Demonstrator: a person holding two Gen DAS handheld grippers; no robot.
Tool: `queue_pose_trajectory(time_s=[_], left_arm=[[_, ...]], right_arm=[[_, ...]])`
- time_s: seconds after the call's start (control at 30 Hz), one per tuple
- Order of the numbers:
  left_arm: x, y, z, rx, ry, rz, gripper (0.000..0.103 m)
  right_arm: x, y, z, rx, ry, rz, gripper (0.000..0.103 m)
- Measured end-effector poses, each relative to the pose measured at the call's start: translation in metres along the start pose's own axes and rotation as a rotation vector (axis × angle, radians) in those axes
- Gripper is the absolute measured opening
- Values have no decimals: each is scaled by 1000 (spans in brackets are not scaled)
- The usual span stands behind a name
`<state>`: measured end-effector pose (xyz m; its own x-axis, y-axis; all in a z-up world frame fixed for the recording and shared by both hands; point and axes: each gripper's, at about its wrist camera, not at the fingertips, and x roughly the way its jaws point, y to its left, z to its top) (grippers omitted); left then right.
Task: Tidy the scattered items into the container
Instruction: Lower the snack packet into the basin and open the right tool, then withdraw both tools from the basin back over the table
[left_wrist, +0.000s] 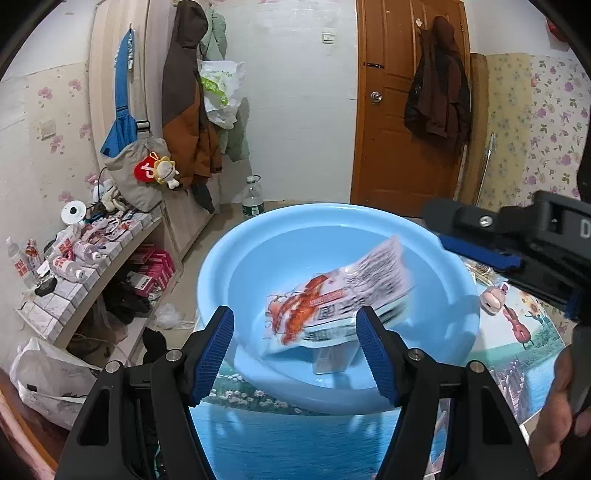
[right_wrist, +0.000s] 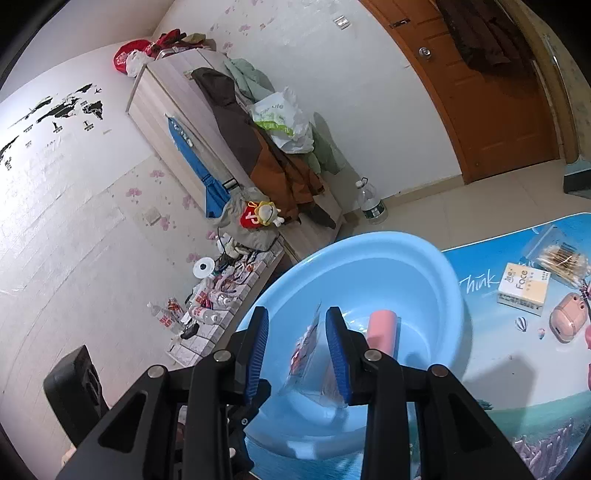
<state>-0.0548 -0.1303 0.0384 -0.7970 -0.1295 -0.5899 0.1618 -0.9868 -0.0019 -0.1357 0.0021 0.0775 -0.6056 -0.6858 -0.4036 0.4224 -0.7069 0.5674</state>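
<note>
1. As the snack packet (left_wrist: 334, 295) drops blurred into the blue basin (left_wrist: 236, 258), the right gripper (right_wrist: 297, 345) fingers stand narrowly parted, clear of it.
2. Left gripper (left_wrist: 295, 350) fingers gape wide, empty.
3. Light, floppy, slick film; pinch an edge seam.

A lived-in home bedroom: coats (left_wrist: 188, 92) hung on a wardrobe (right_wrist: 177, 110), flowered wallpaper (left_wrist: 546, 122), wooden door (left_wrist: 402, 110), cluttered shelf (left_wrist: 85, 266).

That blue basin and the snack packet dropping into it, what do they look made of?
The basin looks like moulded plastic: smooth, evenly pale blue, with soft glossy highlights along its rolled rim. The snack packet seems to be thin plastic film, shiny and partly clear, printed with red artwork and dark text; it is blurred, so its finer finish is hard to judge.
</note>
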Motion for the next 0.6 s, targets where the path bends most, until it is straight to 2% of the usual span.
queue_pose_trajectory(time_s=[0.33,0.43,0.5,0.6], left_arm=[[-10,4,3,-10,-8,21,67],[-14,1,4,-7,-11,21,75],[-18,-1,5,-5,-15,19,77],[-24,-6,5,4,-22,20,80]], right_arm=[[-18,-3,1,21,-11,-3,33],[-26,-2,0,18,-13,-12,34],[-30,-2,0,10,-18,-29,36],[-42,-4,-3,-5,-39,-55,46]])
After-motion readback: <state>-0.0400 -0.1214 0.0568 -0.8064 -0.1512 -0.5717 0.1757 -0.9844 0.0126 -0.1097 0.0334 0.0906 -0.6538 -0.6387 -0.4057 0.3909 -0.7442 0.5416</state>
